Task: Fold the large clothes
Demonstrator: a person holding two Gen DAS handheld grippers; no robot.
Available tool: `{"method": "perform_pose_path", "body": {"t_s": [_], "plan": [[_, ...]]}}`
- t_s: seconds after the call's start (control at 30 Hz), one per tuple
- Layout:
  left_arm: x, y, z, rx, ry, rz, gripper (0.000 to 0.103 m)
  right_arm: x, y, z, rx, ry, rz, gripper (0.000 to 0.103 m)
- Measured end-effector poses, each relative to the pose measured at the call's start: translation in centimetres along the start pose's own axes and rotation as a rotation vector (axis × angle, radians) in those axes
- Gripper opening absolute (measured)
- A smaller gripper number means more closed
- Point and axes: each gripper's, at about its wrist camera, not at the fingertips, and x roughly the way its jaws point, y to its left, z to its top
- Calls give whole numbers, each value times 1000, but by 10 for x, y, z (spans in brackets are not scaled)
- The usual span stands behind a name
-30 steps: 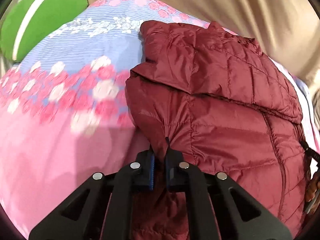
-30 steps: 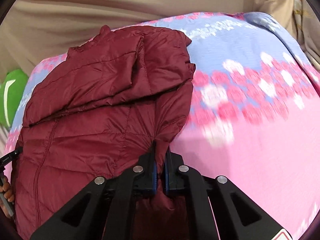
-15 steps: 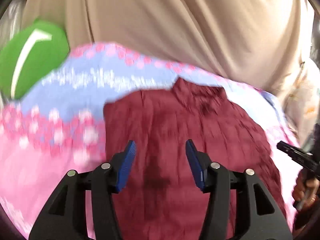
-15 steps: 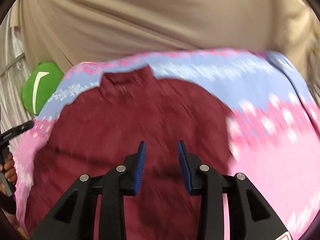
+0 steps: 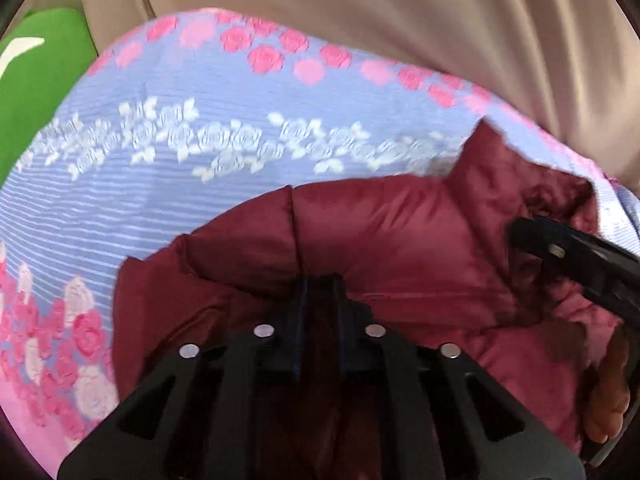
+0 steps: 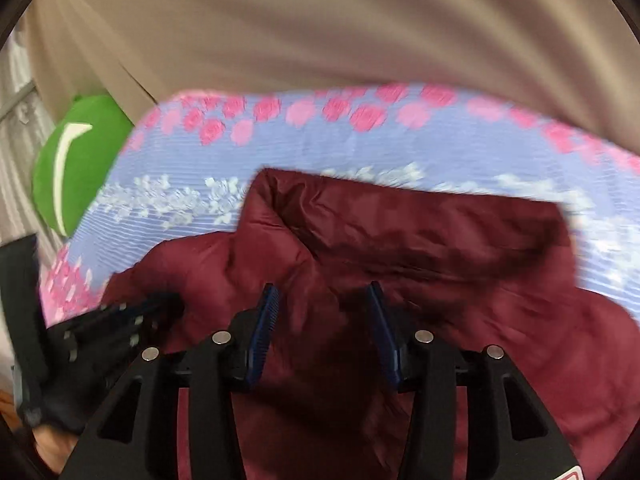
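The left gripper (image 5: 320, 296) is held low at the bottom centre of its frame, its jaws drawn nearly together with a fold of the maroon puffer jacket (image 5: 400, 248) pinched between them. The right gripper (image 6: 324, 320) is held at the bottom centre of its own frame, its blue-lined jaws set wide apart over the jacket's surface with nothing clamped. The jacket is spread across the lower half of both frames on a floral bedspread (image 5: 180, 168), its collar raised at the upper edge. Both frames are motion-blurred, so the grip point is seemingly a seam, though this cannot be confirmed. A green cushion (image 6: 76, 160) is cut off at the left edge.
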Motion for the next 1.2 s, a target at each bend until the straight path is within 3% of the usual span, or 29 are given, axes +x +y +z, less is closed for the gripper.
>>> {"method": "perform_pose_path", "body": {"t_s": [0.03,0.13,0.2,0.33,0.37,0.43,0.5,0.57,0.7,0.77,0.8,0.87,0.97,1.0,1.1,1.17,1.2], "plan": [[-1,0,-3,11,-22,6,10,9,4,2,-20,-1,-20,4],[-2,-1,-6,18,-37,15,10,8,-9,10,30,-88,-73,0],[-2,-2,-5,21,-36,21,10,16,-29,13,111,-88,-153,0],[-13,0,-4,11,-41,-1,10,-29,-37,6,124,-125,-59,0],[-22,1,-5,10,-53,-15,10,-52,-44,-3,127,-161,-47,2],[-39,-4,-3,22,-82,-37,12,-79,-59,-17,133,-182,-60,24],[-55,-21,3,58,-101,-79,20,-94,-82,-33,143,-179,-89,32],[-60,-49,11,100,-101,-120,31,-92,-102,-44,161,-135,-105,31],[-32,-107,18,202,-21,-152,32,-72,-104,-47,145,-73,-40,23],[-9,-128,16,237,22,-127,34,-58,-95,-42,80,-52,-89,18],[7,-136,15,256,35,-71,34,-51,-98,-38,65,-49,-140,10],[18,-137,15,251,32,-61,35,-47,-117,-29,134,-61,-171,9],[14,-126,17,217,25,-101,35,-64,-137,-26,259,-125,-134,11],[11,-122,16,211,16,-110,35,-73,-132,-30,232,-143,-129,17],[10,-116,11,216,6,-110,35,-76,-109,-43,142,-92,-37,17],[14,-120,6,222,-1,-87,36,-60,-90,-46,49,-41,-72,15],[14,-123,4,232,-8,-65,36,-47,-82,-46,-9,-21,-158,10]]}}
